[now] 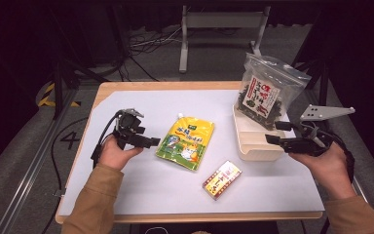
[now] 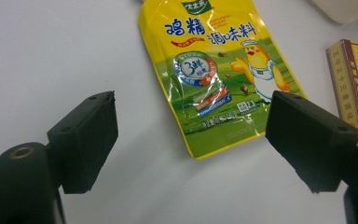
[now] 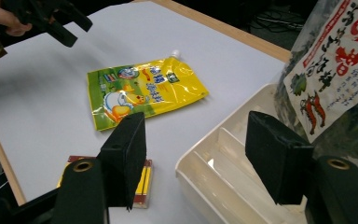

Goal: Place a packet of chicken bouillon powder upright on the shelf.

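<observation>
Tongs: left [image 1: 154, 142] open beside yellow pouch [image 1: 185, 141]; right [image 1: 271, 132] open over tray [image 1: 253, 141].

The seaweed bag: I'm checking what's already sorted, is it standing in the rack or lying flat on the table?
Standing: the seaweed bag sits upright in the white rack, at its far end.

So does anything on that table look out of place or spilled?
Nothing is spilled or damaged. The one oddity: the clear bag of dried greens stands tilted in the far end of the white divided tray, leaning past its rim. The yellow pouch and small box lie flat.
</observation>
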A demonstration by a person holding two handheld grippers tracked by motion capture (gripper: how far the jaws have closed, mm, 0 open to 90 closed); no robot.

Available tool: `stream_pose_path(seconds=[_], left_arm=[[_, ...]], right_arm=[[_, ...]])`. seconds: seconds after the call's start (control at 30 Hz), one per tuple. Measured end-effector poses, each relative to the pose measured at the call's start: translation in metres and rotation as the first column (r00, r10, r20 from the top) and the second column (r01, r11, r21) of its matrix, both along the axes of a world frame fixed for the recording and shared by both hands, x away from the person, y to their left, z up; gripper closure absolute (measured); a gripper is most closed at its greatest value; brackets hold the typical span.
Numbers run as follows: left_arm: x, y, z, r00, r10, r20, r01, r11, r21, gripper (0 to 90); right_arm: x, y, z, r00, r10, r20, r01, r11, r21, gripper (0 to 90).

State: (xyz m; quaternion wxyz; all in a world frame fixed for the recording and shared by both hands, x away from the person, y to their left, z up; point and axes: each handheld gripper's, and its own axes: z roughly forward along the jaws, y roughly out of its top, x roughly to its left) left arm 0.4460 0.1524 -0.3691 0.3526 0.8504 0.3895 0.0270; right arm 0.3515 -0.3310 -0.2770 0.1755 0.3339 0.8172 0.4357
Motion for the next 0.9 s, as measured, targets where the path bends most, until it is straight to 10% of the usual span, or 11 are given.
stream_pose_path(seconds=[0.53, 0.9], left_arm=[[0.019, -0.014, -0.027, 0.9884, 0.046, -0.145, -0.059, 0.9940, -0.091, 18.0], [0.026, -0.027, -0.046, 0.9761, 0.026, -0.216, -0.040, 0.9974, -0.060, 20.6]], right_arm=[[-0.007, 0.012, -0.015, 0.9987, 0.045, -0.025, -0.045, 0.9989, -0.011, 35.0], [-0.009, 0.014, -0.024, 0.9982, 0.048, -0.036, -0.048, 0.9988, -0.002, 33.2]])
